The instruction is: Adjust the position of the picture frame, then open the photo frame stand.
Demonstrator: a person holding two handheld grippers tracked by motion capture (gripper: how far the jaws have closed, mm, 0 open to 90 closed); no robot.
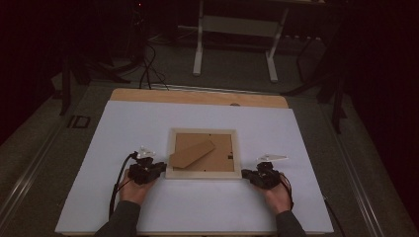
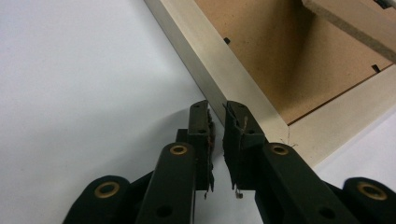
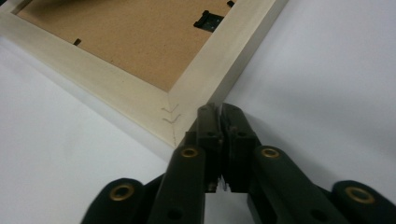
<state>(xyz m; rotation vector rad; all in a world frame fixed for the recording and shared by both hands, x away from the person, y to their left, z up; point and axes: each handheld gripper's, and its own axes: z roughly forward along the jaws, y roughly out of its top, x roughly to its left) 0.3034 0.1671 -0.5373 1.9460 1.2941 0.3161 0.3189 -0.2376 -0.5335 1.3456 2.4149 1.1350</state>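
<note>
pale wooden picture frame [image 1: 203, 174], brown fibreboard back, left gripper [image 2: 218, 122] seemingly near-closed

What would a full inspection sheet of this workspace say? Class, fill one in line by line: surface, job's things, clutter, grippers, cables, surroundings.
Surface: white sheet covering a wooden table; its far edge is bare wood.
Job's things: pale wooden picture frame lying face down, brown backing board up, with a stand flap across it.
Clutter: nothing seen.
Grippers: left gripper at the frame's near left corner, jaws almost closed with a thin gap; right gripper at the near right corner, jaws shut, empty.
Cables: one black cable trails from the left gripper.
Surroundings: dark room, carpeted floor, white table legs behind.
</note>
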